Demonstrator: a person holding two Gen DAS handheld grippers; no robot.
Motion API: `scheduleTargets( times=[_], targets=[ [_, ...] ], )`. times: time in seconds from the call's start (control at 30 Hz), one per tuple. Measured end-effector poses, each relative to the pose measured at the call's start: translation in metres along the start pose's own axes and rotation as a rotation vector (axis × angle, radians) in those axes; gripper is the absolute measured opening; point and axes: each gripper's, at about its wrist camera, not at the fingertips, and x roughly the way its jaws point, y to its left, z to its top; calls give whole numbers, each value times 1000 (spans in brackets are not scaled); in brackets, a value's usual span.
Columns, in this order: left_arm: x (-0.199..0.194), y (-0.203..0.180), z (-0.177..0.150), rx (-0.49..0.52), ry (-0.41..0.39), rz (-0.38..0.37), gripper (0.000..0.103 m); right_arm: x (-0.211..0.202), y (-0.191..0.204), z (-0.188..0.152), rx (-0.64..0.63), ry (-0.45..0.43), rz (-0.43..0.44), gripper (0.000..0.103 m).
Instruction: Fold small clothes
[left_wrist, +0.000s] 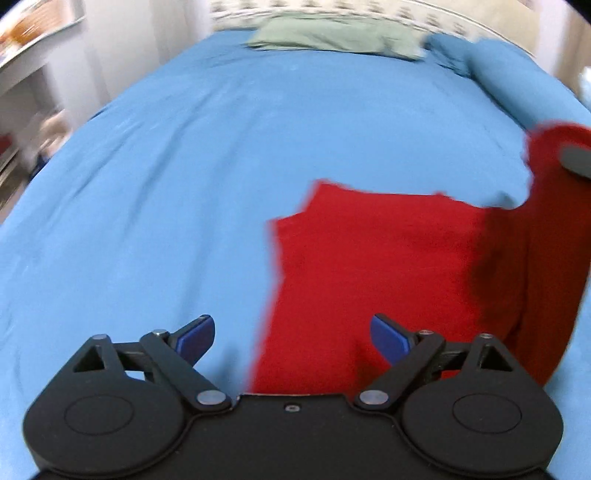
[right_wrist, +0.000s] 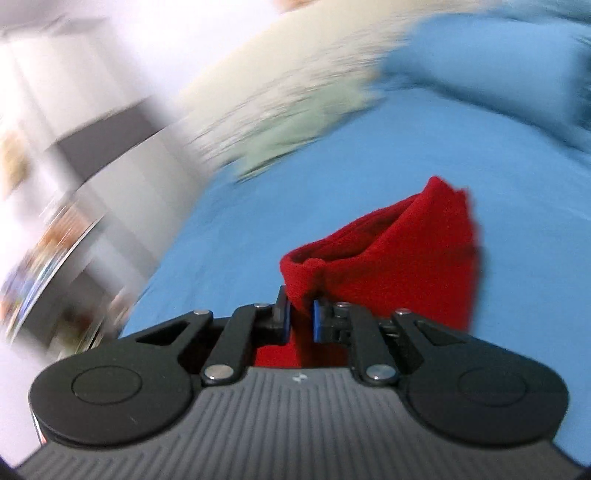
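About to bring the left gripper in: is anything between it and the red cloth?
Nothing visible. The left gripper is open just above the red cloth on the blue sheet; the right gripper holds its lifted edge.

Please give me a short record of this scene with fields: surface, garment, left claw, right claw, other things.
surface: blue bed
garment: red cloth, part flat, right side lifted
left claw: open, empty, above cloth's near edge
right claw: shut on cloth
other things: green pillow, blue pillow
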Motion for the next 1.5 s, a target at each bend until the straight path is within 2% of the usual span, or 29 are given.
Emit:
scheduleTargets(
  times=[0.07, 0.13, 0.23, 0.27, 0.33, 0.4, 0.5, 0.57, 0.63, 0.73, 0.77, 0.83, 0.9, 1.0, 1.07, 1.1, 1.2, 1.27, 1.33, 1.37, 1.4, 1.43, 1.5],
  targets=[
    [-4, 32, -17, -60, 18, 28, 94, 29, 35, -21, -138, 90, 102, 26],
    [0, 58, -35, -118, 44, 54, 94, 61, 51, -51, -220, 188, 160, 25],
    [10, 84, -57, -194, 94, 73, 94, 105, 57, -101, -316, 342, 154, 25],
    [7, 91, -63, -212, 101, 74, 94, 113, 55, -109, -313, 365, 154, 25],
    [7, 99, -70, -240, 111, 75, 94, 114, 53, -113, -291, 363, 150, 25],
    [4, 104, -74, -252, 102, 71, 94, 105, 56, -104, -281, 324, 171, 25],
    [2, 112, -78, -256, 90, 70, 94, 87, 71, -93, -336, 282, 224, 25],
    [4, 112, -80, -259, 92, 70, 94, 84, 80, -99, -391, 330, 257, 25],
    [7, 111, -80, -260, 100, 69, 94, 95, 81, -118, -468, 397, 224, 26],
    [9, 113, -78, -265, 110, 67, 94, 105, 75, -130, -461, 442, 188, 38],
    [8, 114, -78, -270, 109, 61, 94, 103, 73, -129, -436, 442, 188, 53],
    [3, 116, -77, -278, 101, 46, 94, 83, 67, -122, -406, 386, 196, 86],
    [0, 116, -74, -278, 90, 40, 94, 54, 64, -116, -432, 317, 167, 92],
    [-12, 108, -68, -281, 70, 23, 94, 22, 57, -119, -448, 274, 50, 92],
    [-16, 100, -63, -279, 62, -2, 94, 4, 45, -120, -449, 258, -76, 92],
    [-17, 95, -61, -274, 60, -10, 94, -1, 38, -125, -458, 264, -150, 92],
    [-13, 78, -54, -238, 59, -22, 94, -4, 19, -142, -487, 314, -272, 88],
    [-9, 68, -50, -216, 56, -23, 94, 4, 7, -152, -484, 338, -333, 80],
    [-4, 63, -47, -207, 55, -30, 94, 12, -6, -159, -458, 353, -368, 64],
    [-2, 60, -46, -203, 56, -33, 94, 17, -10, -162, -442, 352, -378, 58],
    [0, 58, -45, -199, 55, -34, 94, 20, -13, -161, -419, 351, -382, 46],
    [1, 56, -44, -193, 55, -35, 94, 21, -17, -159, -385, 338, -381, 38],
    [4, 53, -42, -184, 54, -34, 94, 18, -27, -155, -310, 311, -383, 29]
  ],
)
